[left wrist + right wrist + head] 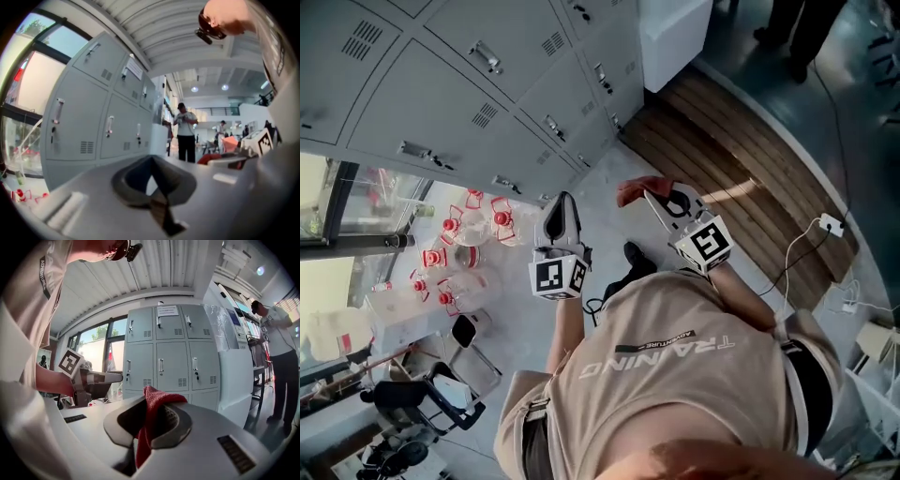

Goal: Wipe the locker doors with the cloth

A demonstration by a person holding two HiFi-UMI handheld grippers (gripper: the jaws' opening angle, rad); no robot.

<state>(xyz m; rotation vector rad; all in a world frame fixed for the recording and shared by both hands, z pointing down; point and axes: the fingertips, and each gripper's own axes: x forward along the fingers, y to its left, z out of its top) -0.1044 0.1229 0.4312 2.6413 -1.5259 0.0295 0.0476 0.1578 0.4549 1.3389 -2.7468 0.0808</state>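
Note:
The grey locker doors [478,94] fill the upper left of the head view and stand a little way beyond both grippers. My right gripper [659,199] is shut on a red cloth [634,190], held out in front of me. In the right gripper view the cloth [157,401] bunches up between the jaws of the right gripper [149,416] and hangs down, with the lockers [166,352] straight ahead. My left gripper [562,217] is beside it, shut and holding nothing. In the left gripper view the left gripper [152,164] points along the lockers [103,126].
Several red-capped clear bottles [459,253] sit on the floor by the window at left. A white kiosk [234,366] stands right of the lockers, with a person [281,357] beside it. Wooden decking [741,159] and cables [797,253] lie at right.

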